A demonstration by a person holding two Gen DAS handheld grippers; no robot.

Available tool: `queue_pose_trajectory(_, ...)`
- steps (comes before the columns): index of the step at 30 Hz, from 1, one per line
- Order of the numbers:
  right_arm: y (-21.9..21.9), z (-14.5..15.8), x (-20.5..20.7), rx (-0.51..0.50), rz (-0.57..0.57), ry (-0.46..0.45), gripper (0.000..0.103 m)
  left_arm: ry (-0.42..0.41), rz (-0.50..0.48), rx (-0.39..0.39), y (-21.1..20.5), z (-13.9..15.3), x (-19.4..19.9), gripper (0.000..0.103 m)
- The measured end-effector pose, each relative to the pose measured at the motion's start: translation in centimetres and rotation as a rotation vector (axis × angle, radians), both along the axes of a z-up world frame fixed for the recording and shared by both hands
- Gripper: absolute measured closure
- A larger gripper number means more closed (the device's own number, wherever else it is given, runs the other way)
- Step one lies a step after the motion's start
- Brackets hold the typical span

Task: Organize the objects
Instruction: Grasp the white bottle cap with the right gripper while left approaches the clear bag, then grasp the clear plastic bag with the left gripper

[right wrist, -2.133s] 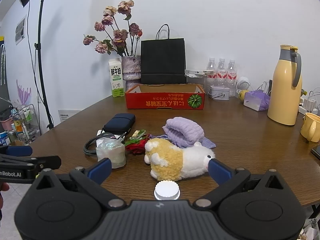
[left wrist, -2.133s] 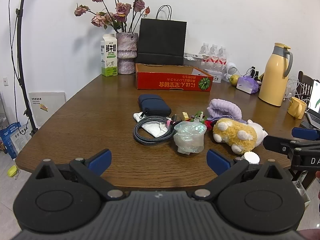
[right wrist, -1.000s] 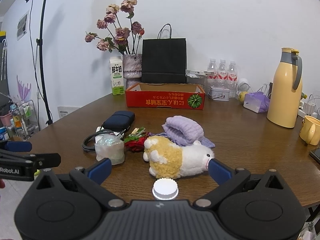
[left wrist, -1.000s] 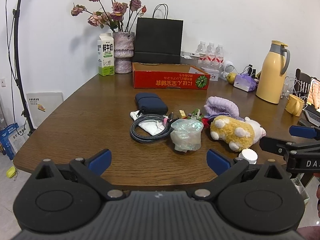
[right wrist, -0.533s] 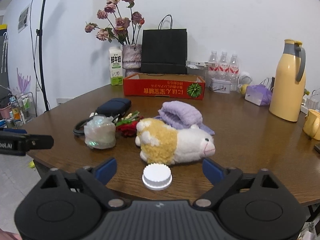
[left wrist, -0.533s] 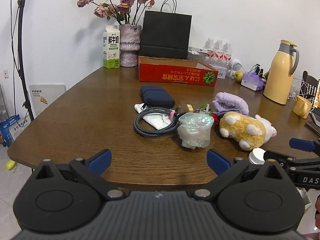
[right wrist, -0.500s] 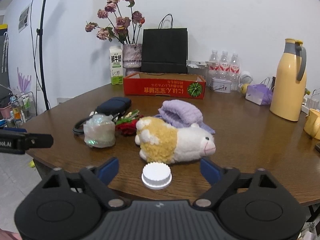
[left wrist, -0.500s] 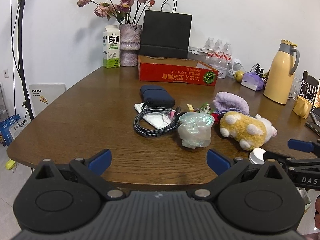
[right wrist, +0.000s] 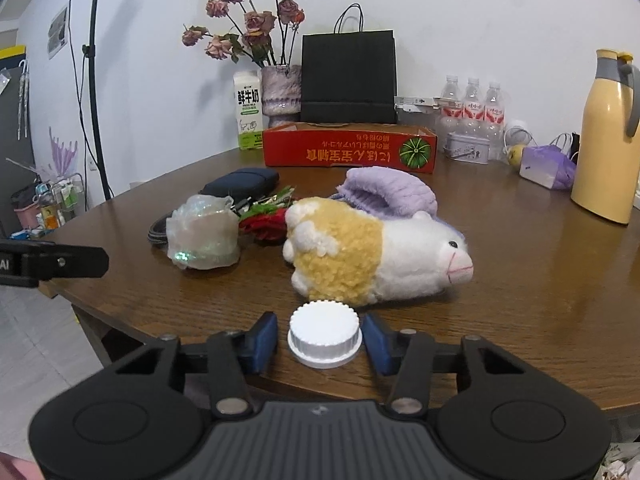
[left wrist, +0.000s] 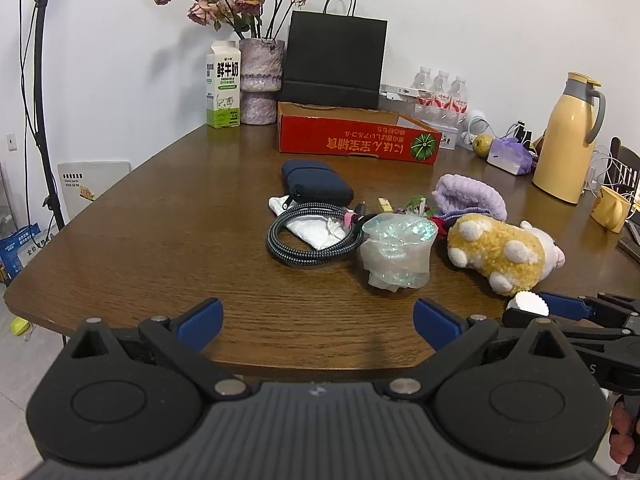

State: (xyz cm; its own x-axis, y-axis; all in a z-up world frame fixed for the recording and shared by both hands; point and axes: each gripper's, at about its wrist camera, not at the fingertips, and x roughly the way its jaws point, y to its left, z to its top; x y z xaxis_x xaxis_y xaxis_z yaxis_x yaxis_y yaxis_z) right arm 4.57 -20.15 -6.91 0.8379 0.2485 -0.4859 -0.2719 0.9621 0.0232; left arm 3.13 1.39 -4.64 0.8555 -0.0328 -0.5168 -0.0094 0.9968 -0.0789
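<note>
A white ribbed cap (right wrist: 325, 338) lies near the table's front edge, between the blue pads of my right gripper (right wrist: 320, 340). Its jaws are closing on the cap, with a small gap still showing at the left pad (right wrist: 265, 340). Behind the cap lies a yellow-and-white plush sheep (right wrist: 372, 256), then a purple cloth (right wrist: 388, 192), a red rose (right wrist: 266, 226) and a crumpled clear plastic wrap (right wrist: 204, 236). My left gripper (left wrist: 318, 320) hangs open over the front edge with nothing in it, short of the wrap (left wrist: 396, 252), a coiled cable (left wrist: 308, 244) and a dark blue pouch (left wrist: 316, 186).
A red cardboard box (right wrist: 348, 152) stands behind the pile, with a black paper bag (right wrist: 348, 76), a milk carton (right wrist: 249, 112) and a flower vase (right wrist: 280, 92) at the wall. A yellow thermos (right wrist: 604, 136), water bottles (right wrist: 472, 100) and a yellow mug (left wrist: 610, 210) are at the right.
My right gripper has sunk toward the table edge and its jaws have narrowed from wide apart to close around the white cap. The left gripper has stayed open and barely shifted.
</note>
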Motion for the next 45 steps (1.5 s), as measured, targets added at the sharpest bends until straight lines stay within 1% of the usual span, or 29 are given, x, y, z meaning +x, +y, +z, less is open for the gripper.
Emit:
queue_pose_trajectory(2, 0.1, -0.1, 0.2, -0.009, 0.002, -0.004, 0.056, 0.005, -0.002, 0.002, -0.2, -0.1, 0.2, 0.000)
queue_pose_trajectory(4, 0.0, 0.0, 0.5, -0.006, -0.001, -0.001, 0.064, 0.006, -0.005, 0.003, -0.3, -0.2, 0.3, 0.000)
queue_pose_trajectory(9, -0.1, 0.2, 0.6, 0.017, 0.009, -0.001, 0.065, 0.008, -0.011, 0.006, -0.6, -0.3, 0.7, 0.000)
queue_pose_trajectory(16, -0.5, 1.8, -0.7, 0.042, 0.015, -0.078, 0.065, -0.005, -0.016, 0.001, -1.5, -0.2, 1.7, 0.000)
queue_pose_trajectory(17, -0.6, 2.0, -0.8, 0.043, 0.014, -0.086, 0.068, -0.008, -0.019, 0.003, -1.7, -0.1, 1.9, 0.000)
queue_pose_trajectory(22, -0.9, 2.9, -1.1, 0.039, 0.002, -0.124, 0.068, -0.019, -0.037, 0.021, -3.3, 0.1, 3.2, 0.000)
queue_pose_trajectory(28, -1.3, 3.3, -0.7, 0.035, -0.007, -0.143, 0.068, -0.034, -0.008, 0.050, -4.8, -0.3, 5.1, 0.000)
queue_pose_trajectory(31, -1.6, 3.6, -0.6, 0.039, -0.014, -0.157, 0.068, -0.034, -0.001, 0.047, -5.2, -0.6, 5.8, 0.000)
queue_pose_trajectory(35, -1.9, 4.0, -0.7, 0.041, -0.022, -0.177, 0.068, -0.070, -0.005, 0.057, -5.7, -0.7, 6.2, 0.000)
queue_pose_trajectory(36, -1.9, 4.1, -0.7, 0.040, -0.024, -0.182, 0.068, -0.077, -0.013, 0.062, -5.8, -0.7, 6.3, 0.003)
queue_pose_trajectory(37, -1.9, 4.3, -0.8, 0.040, -0.024, -0.187, 0.068, -0.081, -0.025, 0.064, -5.9, -0.7, 6.4, 0.009)
queue_pose_trajectory(38, -1.9, 4.3, -0.8, 0.039, -0.025, -0.190, 0.068, -0.082, -0.036, 0.064, -6.0, -0.6, 6.4, 0.014)
queue_pose_trajectory(39, -1.9, 4.4, -0.8, 0.038, -0.025, -0.193, 0.068, -0.082, -0.048, 0.061, -6.2, -0.6, 6.5, 0.024)
queue_pose_trajectory(40, -1.9, 4.4, -0.8, 0.038, -0.025, -0.194, 0.068, -0.078, -0.055, 0.060, -6.3, -0.7, 6.6, 0.038)
queue_pose_trajectory(41, -1.9, 4.5, -0.8, 0.038, -0.024, -0.196, 0.068, -0.072, -0.060, 0.061, -6.4, -0.7, 6.7, 0.044)
queue_pose_trajectory(42, -1.8, 4.5, -0.8, 0.037, -0.023, -0.197, 0.068, -0.063, -0.064, 0.063, -6.5, -0.8, 6.9, 0.054)
queue_pose_trajectory(43, -1.8, 4.5, -0.8, 0.037, -0.023, -0.198, 0.068, -0.059, -0.059, 0.068, -6.5, -0.9, 6.9, 0.061)
queue_pose_trajectory(45, -1.8, 4.6, -0.8, 0.037, -0.023, -0.200, 0.068, -0.061, -0.056, 0.069, -6.5, -1.0, 6.8, 0.064)
